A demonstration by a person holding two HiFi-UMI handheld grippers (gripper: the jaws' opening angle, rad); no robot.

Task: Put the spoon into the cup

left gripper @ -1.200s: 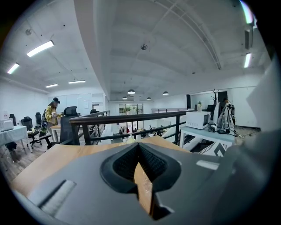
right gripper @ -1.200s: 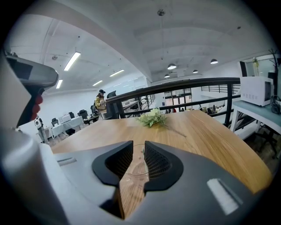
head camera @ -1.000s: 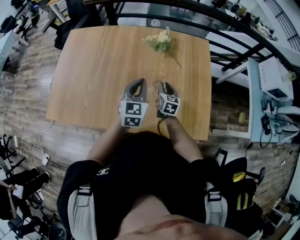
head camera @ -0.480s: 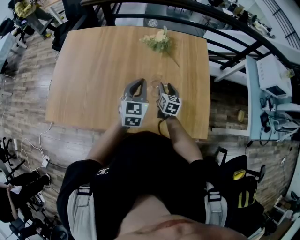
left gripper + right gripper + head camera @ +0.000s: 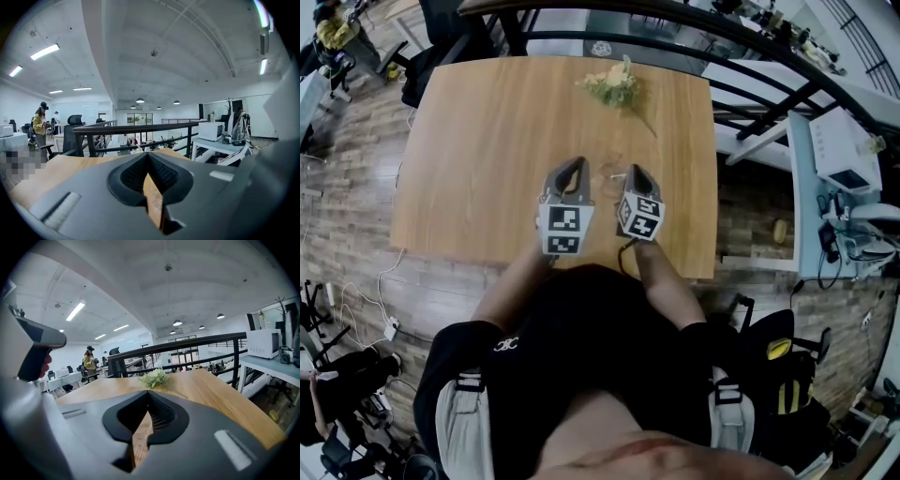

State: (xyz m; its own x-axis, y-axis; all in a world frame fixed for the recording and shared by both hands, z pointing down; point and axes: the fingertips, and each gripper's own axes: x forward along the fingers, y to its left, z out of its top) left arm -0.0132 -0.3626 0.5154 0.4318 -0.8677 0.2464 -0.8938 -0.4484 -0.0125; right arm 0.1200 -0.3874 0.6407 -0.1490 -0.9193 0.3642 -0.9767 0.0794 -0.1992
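Compared with the head view 1 second earlier, the right gripper (image 5: 636, 172) no longer shows 2 spread jaws: they now meet at a point. Its own view confirms this, with the jaws together on nothing and only a sliver of table (image 5: 487, 141) wood showing behind them. The left gripper (image 5: 574, 165) is likewise closed and empty. A faint, clear round outline at frame centre, judged to be the cup (image 5: 611, 172), lies between the 2 gripper tips and is nearer the right gripper. No view shows the spoon, so its place and long axis cannot be read. It may already stand in the cup, but this cannot be confirmed. Flowers (image 5: 614, 86) lie well apart, at upper centre.
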